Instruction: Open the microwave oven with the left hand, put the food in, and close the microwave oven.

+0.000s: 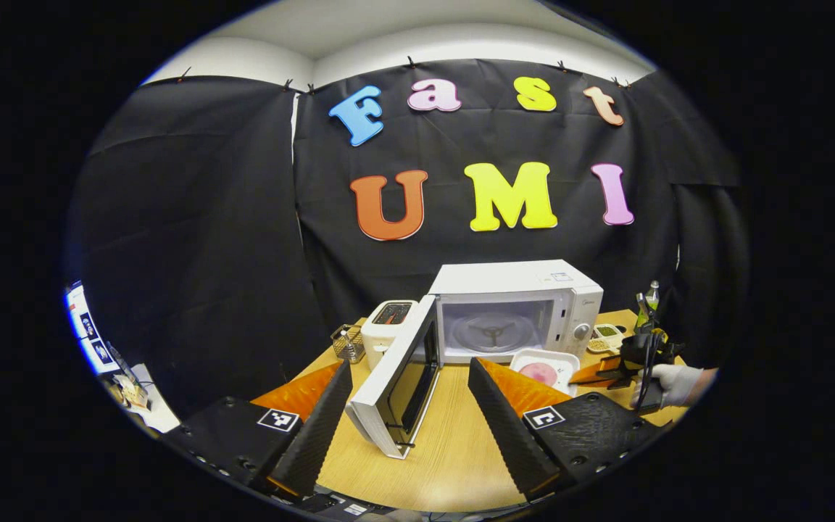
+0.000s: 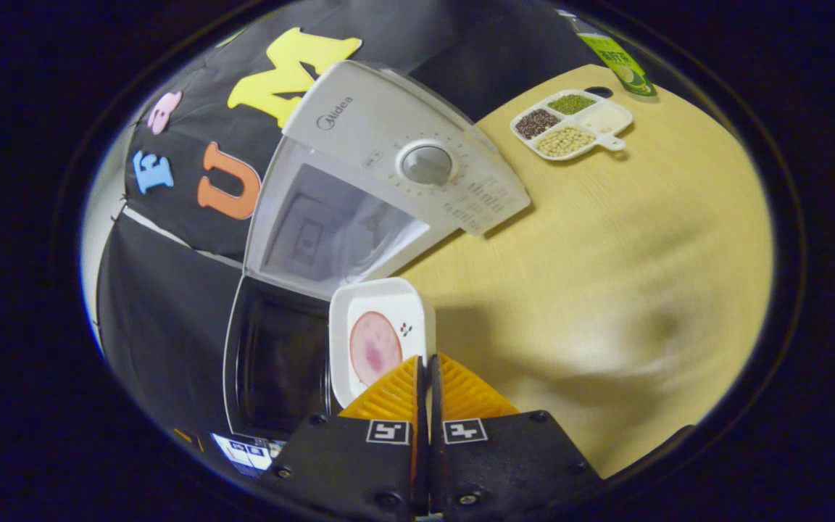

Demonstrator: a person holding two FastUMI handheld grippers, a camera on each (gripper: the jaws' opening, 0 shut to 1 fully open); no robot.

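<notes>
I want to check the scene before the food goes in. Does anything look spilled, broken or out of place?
Nothing stands out. The microwave stands upright with its door swung open and the turntable bare. The right gripper is shut on the rim of the food tray, which is level. The divided dish sits tidy on the table.

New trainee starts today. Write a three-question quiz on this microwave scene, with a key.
1. True or false: the microwave door is open.
2. What do the right tongs hold? A) toaster B) food tray C) bottle
3. Fill in: the left tongs are ____.

Key: 1 true. 2 B: they are shut on the tray's rim, outside the oven. 3 open, with the door between the fingers, untouched.
</notes>
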